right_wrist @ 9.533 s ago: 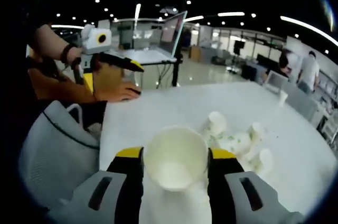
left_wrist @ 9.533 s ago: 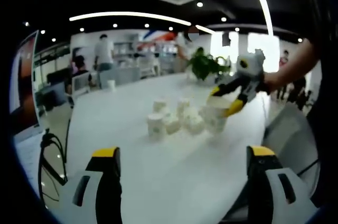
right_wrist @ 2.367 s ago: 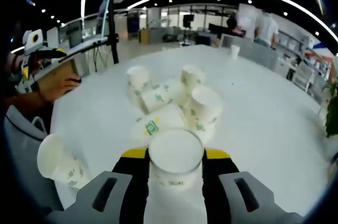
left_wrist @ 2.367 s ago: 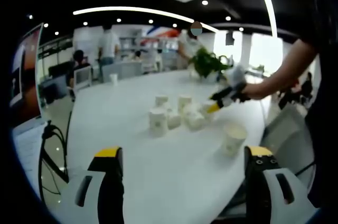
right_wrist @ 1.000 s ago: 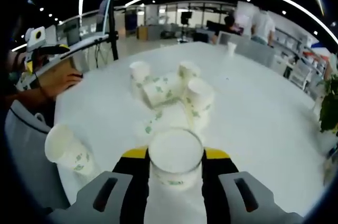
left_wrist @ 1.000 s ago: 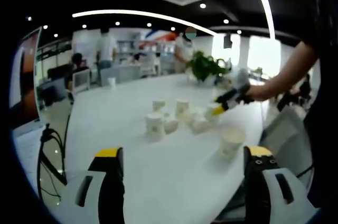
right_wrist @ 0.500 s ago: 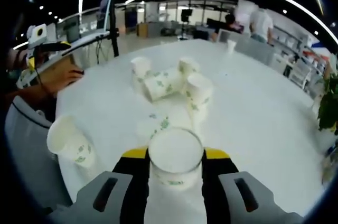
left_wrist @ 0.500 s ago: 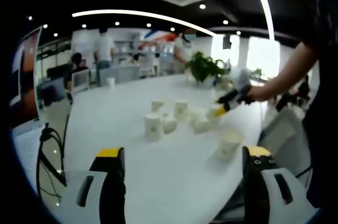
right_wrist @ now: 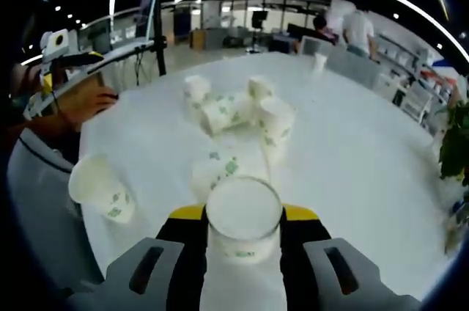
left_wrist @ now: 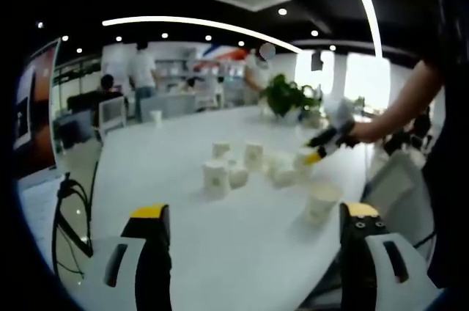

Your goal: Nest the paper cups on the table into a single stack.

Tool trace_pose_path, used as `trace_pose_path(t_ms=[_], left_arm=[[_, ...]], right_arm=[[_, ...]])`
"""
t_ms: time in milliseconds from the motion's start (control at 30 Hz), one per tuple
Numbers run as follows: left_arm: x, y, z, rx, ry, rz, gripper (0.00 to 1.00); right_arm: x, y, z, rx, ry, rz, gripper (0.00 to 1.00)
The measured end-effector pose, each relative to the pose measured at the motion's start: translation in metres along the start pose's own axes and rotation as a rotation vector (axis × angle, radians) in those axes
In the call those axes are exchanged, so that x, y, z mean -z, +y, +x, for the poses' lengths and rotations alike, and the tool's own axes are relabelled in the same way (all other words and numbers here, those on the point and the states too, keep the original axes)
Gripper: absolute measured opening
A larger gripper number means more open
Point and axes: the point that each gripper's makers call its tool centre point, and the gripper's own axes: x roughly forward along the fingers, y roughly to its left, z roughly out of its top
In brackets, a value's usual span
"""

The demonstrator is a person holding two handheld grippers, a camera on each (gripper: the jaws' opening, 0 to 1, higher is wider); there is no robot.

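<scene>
While our right gripper (right_wrist: 243, 227) pinches a white paper cup with small green print (right_wrist: 243, 224) between its yellow-tipped jaws, rim facing the camera, the left gripper (left_wrist: 250, 241) hangs with its jaws spread wide apart and nothing between them, low over the near edge of the large white table (left_wrist: 183, 208). In the right gripper view, a lone upright white paper cup (right_wrist: 101, 188) stands near the left edge of the table (right_wrist: 352, 149), well apart from a loose cluster of white printed paper cups (right_wrist: 238, 116) toward the middle, some upright and some lying on their sides. One tipped cup (right_wrist: 216, 172) lies just beyond the held cup. In the left gripper view we see the lone upright cup (left_wrist: 320, 203) near the table's right edge, the cluster (left_wrist: 245, 164) beyond it, and the right gripper (left_wrist: 326, 144) in a hand above the cluster's right end. A green potted plant (left_wrist: 286, 94) sits toward the far edge.
</scene>
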Motion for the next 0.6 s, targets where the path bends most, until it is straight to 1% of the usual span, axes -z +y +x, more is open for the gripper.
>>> trace_pose_path(t_ms=[167,367,600], left_arm=[[0.001,0.000,-0.001,-0.004,0.001,-0.003,0.97],[0.003,0.000,0.000,-0.001,0.002,-0.007,0.96],[0.004,-0.001,0.000,0.001,0.002,-0.007,0.96]], right_arm=[[0.001,0.000,-0.007,0.008,-0.009,0.009,0.35],[-0.003,0.005,-0.018,0.007,-0.036,0.023,0.35],[-0.024,0.013,-0.036,0.006,-0.112,0.037,0.35]])
